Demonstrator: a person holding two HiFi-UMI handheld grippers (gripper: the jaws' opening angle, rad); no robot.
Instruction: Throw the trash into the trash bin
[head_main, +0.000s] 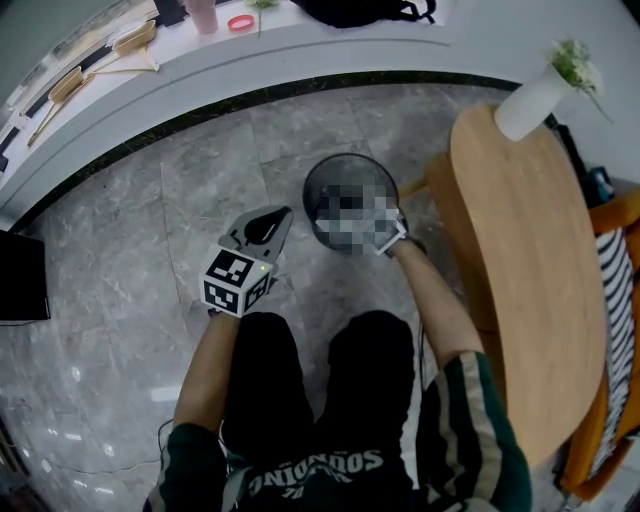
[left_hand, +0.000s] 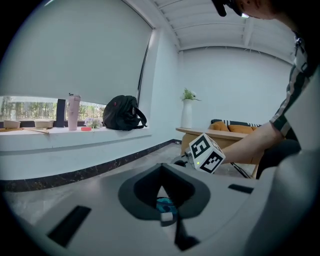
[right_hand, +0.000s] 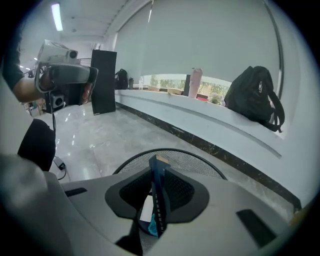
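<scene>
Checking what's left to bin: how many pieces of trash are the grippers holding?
2. A dark blue packet clamped upright in the right gripper at the trash bin; a small blue-and-white scrap in the left gripper. Bin contents are hidden.

Black backpack (left_hand: 122, 113) (on ledge (left_hand: 75, 137)), wooden table (head_main: 530, 270).

right gripper (right_hand: 158, 166): blurred over in my head view, can't see it there
bin (head_main: 311, 186) inside: mostly under the same blur
chair (head_main: 618, 290): cut off at the right edge
</scene>
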